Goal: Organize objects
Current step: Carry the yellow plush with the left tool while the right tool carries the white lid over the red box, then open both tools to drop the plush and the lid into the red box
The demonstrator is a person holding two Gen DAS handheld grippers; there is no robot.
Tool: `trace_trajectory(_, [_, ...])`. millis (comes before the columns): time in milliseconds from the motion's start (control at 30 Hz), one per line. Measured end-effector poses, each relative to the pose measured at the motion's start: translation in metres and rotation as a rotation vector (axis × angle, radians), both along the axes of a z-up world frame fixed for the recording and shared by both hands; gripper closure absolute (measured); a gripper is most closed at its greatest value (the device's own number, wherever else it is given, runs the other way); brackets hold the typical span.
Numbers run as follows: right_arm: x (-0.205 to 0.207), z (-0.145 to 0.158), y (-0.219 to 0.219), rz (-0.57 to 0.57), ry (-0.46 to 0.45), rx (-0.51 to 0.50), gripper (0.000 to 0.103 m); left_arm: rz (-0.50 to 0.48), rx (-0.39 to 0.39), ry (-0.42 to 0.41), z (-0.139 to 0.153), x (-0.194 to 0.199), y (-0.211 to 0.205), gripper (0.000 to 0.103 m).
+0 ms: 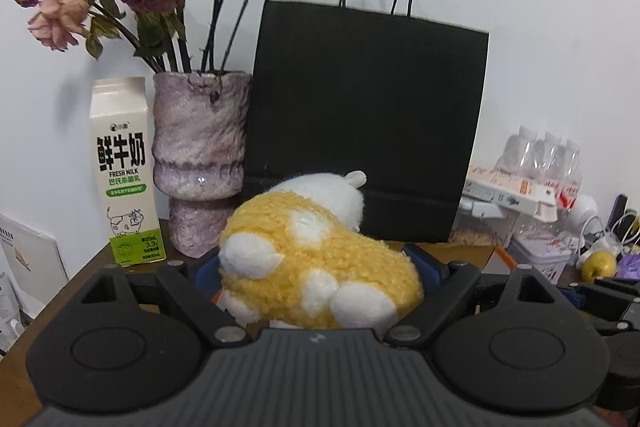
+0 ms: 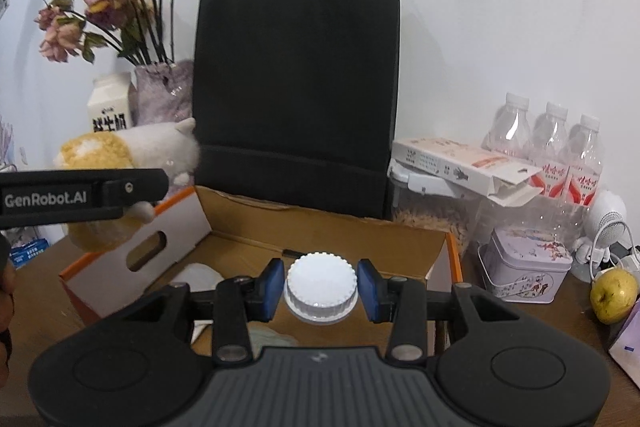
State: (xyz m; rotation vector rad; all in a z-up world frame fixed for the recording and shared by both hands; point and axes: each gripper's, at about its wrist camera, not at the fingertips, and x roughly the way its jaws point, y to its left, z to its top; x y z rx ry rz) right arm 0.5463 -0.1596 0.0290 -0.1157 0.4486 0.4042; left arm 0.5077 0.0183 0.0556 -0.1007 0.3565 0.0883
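Note:
A yellow and white plush toy [image 1: 320, 267] fills the gap of my left gripper [image 1: 316, 263], whose blue pads press on its two sides; it hangs above the table. From the right wrist view the same plush [image 2: 120, 147] sits left of an open cardboard box [image 2: 400, 239] with orange edges, partly behind the left gripper's black finger [image 2: 80, 195]. My right gripper [image 2: 321, 285] is shut on a white ribbed round lid [image 2: 320, 275] over the box's inside. Whatever lies under the lid is hidden.
A black paper bag [image 2: 296, 87] stands behind the box. Left of it are a vase of dried roses [image 1: 200, 163] and a milk carton [image 1: 124, 171]. To the right stand water bottles [image 2: 552, 143], a white carton [image 2: 460, 163], a tin [image 2: 524, 267] and a yellow fruit [image 2: 612, 291].

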Motion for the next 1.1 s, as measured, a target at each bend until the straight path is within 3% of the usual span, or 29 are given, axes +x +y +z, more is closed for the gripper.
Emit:
trace_trajectory(733, [0.026, -0.035, 0.004, -0.038, 0.091, -0.054, 0.064, -0.039, 0.023, 0.106, -0.039, 0.036, 0.003, 0.008])
trace_trajectory(767, [0.027, -0.035, 0.003, -0.042, 0.092, -0.054, 0.062, -0.039, 0.022, 0.104, -0.039, 0.036, 0.003, 0.008])
trace_trajectory(833, [0.027, -0.035, 0.002, -0.046, 0.091, -0.047, 0.048, -0.035, 0.016, 0.095, -0.039, 0.035, 0.004, 0.003])
trace_trajectory(900, [0.026, -0.034, 0.002, -0.056, 0.079, -0.047, 0.021, -0.031, 0.002, 0.083, -0.038, 0.034, 0.005, 0.000])
trace_trajectory(967, [0.025, -0.033, 0.002, -0.067, 0.065, -0.050, 0.010, -0.028, -0.012, 0.084, -0.038, 0.034, 0.007, 0.000])
trace_trajectory(1100, [0.028, -0.035, 0.001, -0.071, 0.079, -0.046, 0.002, -0.008, -0.022, 0.101, -0.039, 0.037, 0.009, 0.000])
